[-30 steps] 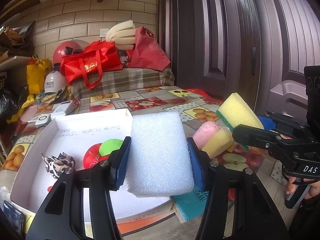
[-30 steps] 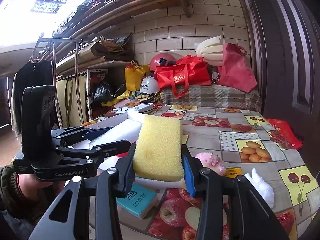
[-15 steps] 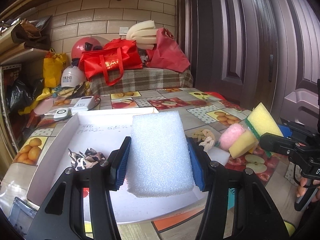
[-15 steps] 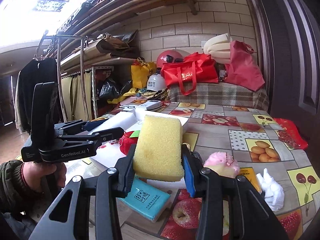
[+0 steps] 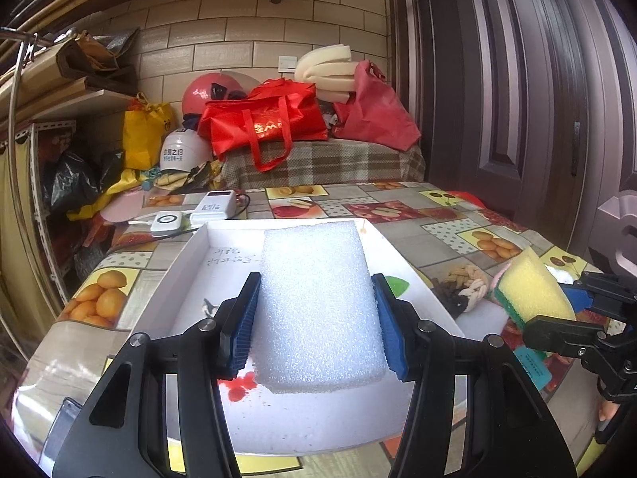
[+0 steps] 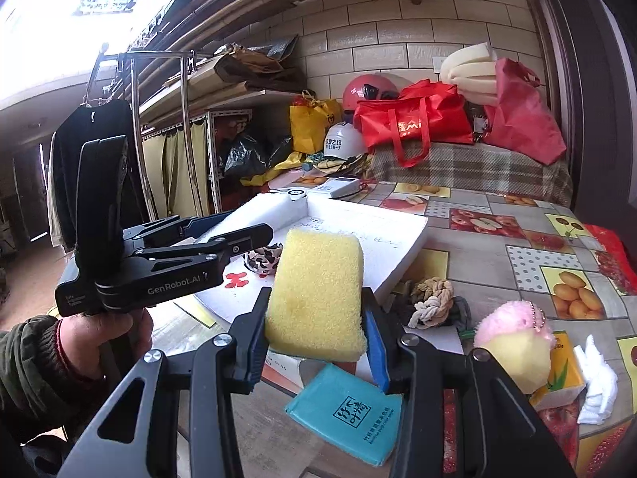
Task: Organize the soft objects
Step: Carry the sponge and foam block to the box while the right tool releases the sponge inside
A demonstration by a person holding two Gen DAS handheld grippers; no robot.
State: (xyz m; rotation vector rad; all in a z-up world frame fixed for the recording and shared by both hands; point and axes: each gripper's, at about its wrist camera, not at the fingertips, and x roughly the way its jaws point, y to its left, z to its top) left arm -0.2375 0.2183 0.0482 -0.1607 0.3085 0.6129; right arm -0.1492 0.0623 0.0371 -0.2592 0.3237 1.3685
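Note:
My left gripper (image 5: 314,318) is shut on a white foam block (image 5: 318,302) and holds it above the white tray (image 5: 187,263). My right gripper (image 6: 316,336) is shut on a yellow sponge (image 6: 318,294) and holds it above the table, just right of the tray (image 6: 402,235). The sponge also shows in the left wrist view (image 5: 533,290), with a green underside. A black-and-white scrunchie (image 6: 262,259) and a red item (image 6: 235,279) lie in the tray. A beige knotted rope (image 6: 432,298), a pink-and-yellow plush ball (image 6: 513,334) and a white cloth (image 6: 595,378) lie on the table.
A teal tissue pack (image 6: 350,414) lies at the table's front edge. A power bank (image 5: 217,207) and a white round device (image 5: 167,223) sit behind the tray. Red bags (image 5: 266,123), helmets and foam pile up on the checked cover at the back.
My left gripper has swung left over the tray with the foam block; the tray's contents are now mostly hidden behind it. My right gripper has moved with the sponge, toward the tray's right edge.

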